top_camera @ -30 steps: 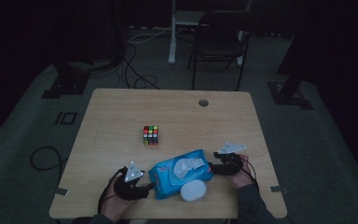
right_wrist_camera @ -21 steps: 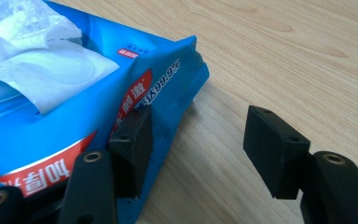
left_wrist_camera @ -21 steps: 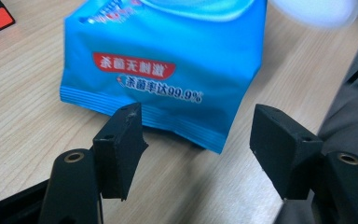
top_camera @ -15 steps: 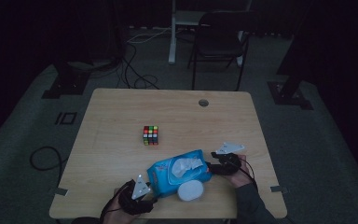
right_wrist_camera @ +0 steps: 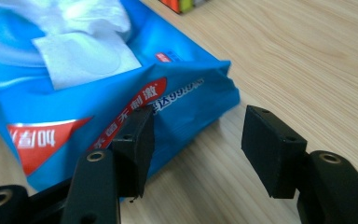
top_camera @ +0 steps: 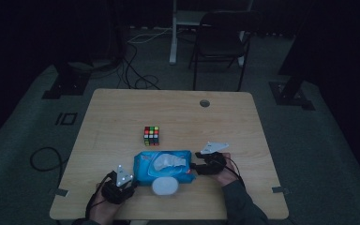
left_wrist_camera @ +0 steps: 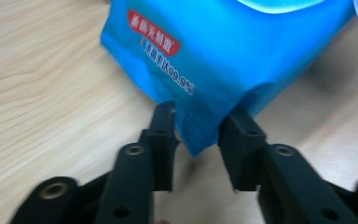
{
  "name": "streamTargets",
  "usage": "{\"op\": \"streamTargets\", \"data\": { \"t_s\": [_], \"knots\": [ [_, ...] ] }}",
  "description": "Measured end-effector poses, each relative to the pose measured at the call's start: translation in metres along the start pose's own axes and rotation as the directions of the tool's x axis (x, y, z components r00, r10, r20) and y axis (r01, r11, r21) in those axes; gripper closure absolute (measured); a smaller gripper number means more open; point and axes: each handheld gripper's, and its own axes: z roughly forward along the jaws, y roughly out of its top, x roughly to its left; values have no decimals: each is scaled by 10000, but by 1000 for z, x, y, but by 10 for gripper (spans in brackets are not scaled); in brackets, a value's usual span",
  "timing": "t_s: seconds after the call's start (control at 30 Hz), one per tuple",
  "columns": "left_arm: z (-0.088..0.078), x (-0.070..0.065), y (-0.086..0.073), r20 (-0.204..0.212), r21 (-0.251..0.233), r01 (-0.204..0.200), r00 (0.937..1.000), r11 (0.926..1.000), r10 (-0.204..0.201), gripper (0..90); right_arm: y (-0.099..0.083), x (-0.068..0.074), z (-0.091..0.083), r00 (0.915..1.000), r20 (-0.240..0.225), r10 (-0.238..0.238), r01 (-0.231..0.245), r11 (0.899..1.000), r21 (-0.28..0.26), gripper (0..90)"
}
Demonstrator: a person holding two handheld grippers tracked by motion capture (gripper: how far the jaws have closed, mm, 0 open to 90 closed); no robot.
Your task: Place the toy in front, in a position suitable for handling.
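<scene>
Blue wipes pack [top_camera: 163, 165] lies flat on the near middle of the tabletop [top_camera: 122, 117], flap open, a white wipe [top_camera: 166, 161] puffed up out of the opening, round white lid [top_camera: 164, 186] lying at its near edge.

Change over the last second — the left hand-held gripper [top_camera: 120, 185] has slid back toward the person and in toward the pack's near-left corner; a second ago it sat farther up along the pack's left edge. In the left gripper view its jaws now straddle that corner [left_wrist_camera: 200, 140], parted, the foil tip between them, not yet pinched — released.

Right hand-held gripper [top_camera: 201, 166] has barely moved, staying at the pack's right end. In the right gripper view its jaws stand well apart — one pad [right_wrist_camera: 135, 140] lies against the crumpled end of the pack [right_wrist_camera: 177, 107], the other hangs over bare wood. Released too.

Rubik's cube [top_camera: 151, 135] unchanged, apart behind the pack.

Reading: both ends are being lined up for a two-sided hold, probably to steady or lift the pack. Left looks one close from a grip; right needs to shift so the end sits between its jaws. Thin corner — could slip out.
</scene>
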Motion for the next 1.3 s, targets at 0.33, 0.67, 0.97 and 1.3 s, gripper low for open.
{"op": "streamTargets", "data": {
  "t_s": [0.33, 0.67, 0.97, 1.3],
  "knots": [
    [2, 37, -4, -873, -2, 407, 9954, 9992, -406, 900, 23, 21, 22, 9957, -535, -757, 758, 9971, -12, 413],
    [5, 70, -5, -1229, -125, 828, 9889, 9965, -837, 898, 38, 15, 18, 9968, -302, -734, 718, 9960, -526, 394],
    [19, 105, 5, -1558, -33, 1127, 9814, 9936, -1119, 878, 55, 5, 37, 9962, -283, -826, 804, 9942, -719, 354],
    [42, 140, 23, -1800, -78, 1567, 9713, 9876, -1555, 847, 79, -6, 60, 9966, -178, -810, 788, 9917, -1013, 299]
  ]
}}
